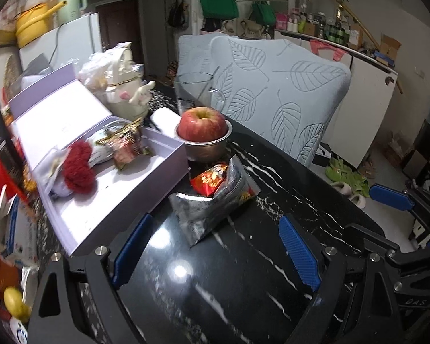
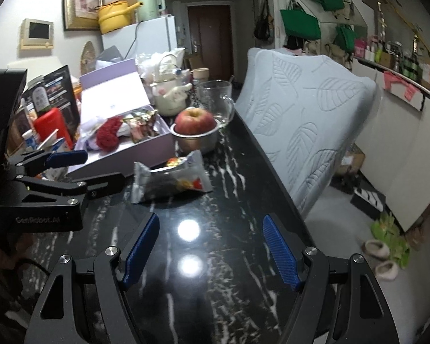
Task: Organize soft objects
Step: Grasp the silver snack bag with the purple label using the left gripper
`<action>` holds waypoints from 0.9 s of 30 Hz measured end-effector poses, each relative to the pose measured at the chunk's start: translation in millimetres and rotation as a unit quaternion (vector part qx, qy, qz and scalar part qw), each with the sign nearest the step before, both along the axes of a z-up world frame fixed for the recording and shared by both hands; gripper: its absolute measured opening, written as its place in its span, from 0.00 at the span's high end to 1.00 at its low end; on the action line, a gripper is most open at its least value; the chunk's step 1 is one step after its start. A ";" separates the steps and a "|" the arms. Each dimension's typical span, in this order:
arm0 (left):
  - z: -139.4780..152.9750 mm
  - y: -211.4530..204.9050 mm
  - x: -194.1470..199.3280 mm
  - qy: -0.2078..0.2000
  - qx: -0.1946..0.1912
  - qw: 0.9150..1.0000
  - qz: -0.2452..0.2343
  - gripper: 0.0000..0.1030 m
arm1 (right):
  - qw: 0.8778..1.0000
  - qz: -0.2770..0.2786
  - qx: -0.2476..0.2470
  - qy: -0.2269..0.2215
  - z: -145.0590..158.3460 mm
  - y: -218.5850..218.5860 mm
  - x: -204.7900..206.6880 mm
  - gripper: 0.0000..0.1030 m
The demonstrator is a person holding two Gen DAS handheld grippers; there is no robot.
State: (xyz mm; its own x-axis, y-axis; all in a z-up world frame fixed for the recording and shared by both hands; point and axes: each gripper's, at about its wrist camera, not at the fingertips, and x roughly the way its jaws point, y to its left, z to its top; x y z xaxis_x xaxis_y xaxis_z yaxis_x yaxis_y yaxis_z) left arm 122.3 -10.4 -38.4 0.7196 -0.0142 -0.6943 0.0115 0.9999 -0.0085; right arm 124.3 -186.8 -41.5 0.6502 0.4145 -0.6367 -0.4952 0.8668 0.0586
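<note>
We take the lavender box [image 1: 123,197] as the landmark. The silver snack packet [image 1: 212,200] lies on the black marble table [image 1: 243,258] just beside the box's near corner, in front of the steel bowl [image 1: 205,149] holding the apple [image 1: 202,124]. Inside the box we already see a red woolly item [image 1: 78,169] and a small wrapped snack [image 1: 127,146].

We judge the packet light, crinkly and slippery, with a soft fill that yields under pressure. We recommend gripping across a flat sealed end or the middle of the body, with moderate squeeze only.

In the right wrist view the packet's [image 2: 170,182] long axis runs roughly parallel to the box's front wall [image 2: 123,157], one crimped end toward the box side and the other away from it. It lies flat, slightly puffed.

The left gripper [image 1: 215,246] stands wide open above the table short of the packet, holding nothing. The right gripper [image 2: 209,249] stands partly open, also empty, further from the box.
</note>
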 end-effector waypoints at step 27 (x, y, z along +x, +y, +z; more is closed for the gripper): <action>-71.0 -13.2 96.0 0.078 0.043 0.993 -0.073 0.39 | 0.997 -0.020 0.010 0.071 -38.4 -5.9 85.0 0.26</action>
